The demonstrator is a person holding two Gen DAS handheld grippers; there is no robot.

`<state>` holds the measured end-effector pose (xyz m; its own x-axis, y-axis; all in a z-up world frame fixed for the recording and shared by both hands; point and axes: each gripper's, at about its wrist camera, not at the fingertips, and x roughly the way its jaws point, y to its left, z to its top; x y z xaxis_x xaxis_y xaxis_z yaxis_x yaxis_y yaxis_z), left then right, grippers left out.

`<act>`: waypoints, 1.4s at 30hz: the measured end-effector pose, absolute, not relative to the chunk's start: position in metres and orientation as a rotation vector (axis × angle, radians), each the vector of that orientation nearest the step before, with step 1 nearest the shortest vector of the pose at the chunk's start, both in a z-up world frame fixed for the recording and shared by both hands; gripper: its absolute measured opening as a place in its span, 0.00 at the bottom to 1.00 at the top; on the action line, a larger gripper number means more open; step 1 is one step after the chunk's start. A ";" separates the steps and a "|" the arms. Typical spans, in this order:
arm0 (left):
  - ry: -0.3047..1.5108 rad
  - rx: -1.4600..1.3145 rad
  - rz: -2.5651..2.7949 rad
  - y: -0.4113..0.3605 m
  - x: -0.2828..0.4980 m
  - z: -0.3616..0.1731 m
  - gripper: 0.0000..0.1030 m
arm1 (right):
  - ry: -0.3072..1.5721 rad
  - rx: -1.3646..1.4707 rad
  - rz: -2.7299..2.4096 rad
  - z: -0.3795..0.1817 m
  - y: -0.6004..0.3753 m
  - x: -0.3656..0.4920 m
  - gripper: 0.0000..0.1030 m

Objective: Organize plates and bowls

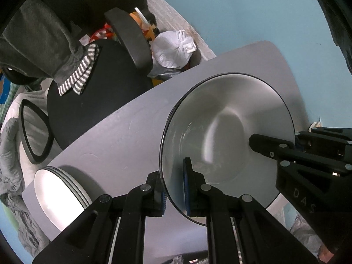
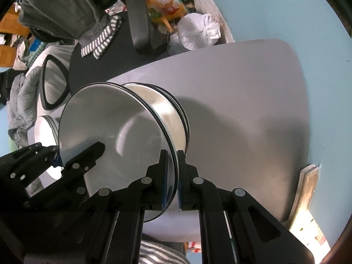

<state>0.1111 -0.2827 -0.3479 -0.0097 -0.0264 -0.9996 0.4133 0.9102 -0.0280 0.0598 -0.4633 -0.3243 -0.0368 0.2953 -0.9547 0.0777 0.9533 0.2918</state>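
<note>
A white bowl with a dark rim [image 1: 228,127] is held over the grey table [image 1: 123,132]. My left gripper [image 1: 176,189] is shut on its near rim. My right gripper [image 2: 175,176] is shut on the opposite rim of the same bowl [image 2: 110,118], and its finger [image 1: 268,145] shows inside the bowl in the left wrist view. The held bowl sits in a stack of more bowls [image 2: 176,112] on the table [image 2: 242,92]. A stack of white plates [image 1: 59,189] lies on the table's left end, also seen in the right wrist view [image 2: 45,127].
A black office chair [image 1: 92,83] with a grey garment and striped cloth stands beside the table. A white plastic bag [image 1: 173,48] and clutter lie on the floor behind it. A flat light object [image 2: 308,176] lies off the table's right edge.
</note>
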 end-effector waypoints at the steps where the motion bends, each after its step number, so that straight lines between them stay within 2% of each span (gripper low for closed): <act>1: 1.555 0.312 -0.354 -0.282 0.112 -0.350 0.11 | 1.606 0.292 0.177 -0.325 -0.463 0.060 0.07; 6: 1.567 0.303 -0.362 -0.280 0.115 -0.355 0.12 | 1.619 0.281 0.175 -0.328 -0.459 0.063 0.08; 12: 1.599 0.337 -0.370 -0.285 0.116 -0.365 0.18 | 1.604 0.283 0.160 -0.322 -0.460 0.066 0.17; 16: 1.597 0.329 -0.371 -0.285 0.117 -0.363 0.18 | 1.606 0.272 0.166 -0.320 -0.460 0.067 0.17; 19: 1.581 0.335 -0.371 -0.284 0.118 -0.358 0.18 | 1.602 0.256 0.155 -0.315 -0.462 0.065 0.23; 26: 1.569 0.310 -0.394 -0.276 0.118 -0.351 0.19 | 1.572 0.251 0.138 -0.305 -0.468 0.061 0.23; 28: 1.559 0.312 -0.394 -0.274 0.117 -0.346 0.24 | 1.561 0.242 0.131 -0.301 -0.468 0.058 0.22; 29: 1.547 0.322 -0.387 -0.272 0.115 -0.343 0.33 | 1.553 0.237 0.129 -0.299 -0.468 0.057 0.22; 30: 1.535 0.330 -0.382 -0.272 0.114 -0.342 0.50 | 1.541 0.226 0.120 -0.295 -0.468 0.055 0.24; 32: 1.497 0.348 -0.381 -0.269 0.110 -0.335 0.65 | 1.524 0.217 0.107 -0.290 -0.469 0.051 0.32; 36: 1.482 0.328 -0.391 -0.258 0.104 -0.325 0.67 | 1.474 0.219 0.084 -0.279 -0.471 0.043 0.47; 38: 1.477 0.308 -0.392 -0.252 0.102 -0.320 0.73 | 1.458 0.218 0.081 -0.274 -0.470 0.040 0.49; 42: 1.429 0.270 -0.379 -0.237 0.095 -0.305 0.74 | 1.414 0.202 0.085 -0.263 -0.467 0.033 0.55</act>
<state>0.0947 -0.2368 -0.3048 0.0983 -0.0921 -0.9909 0.4109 0.9106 -0.0439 0.0326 -0.4671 -0.2635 0.1566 0.1790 -0.9713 0.0611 0.9798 0.1904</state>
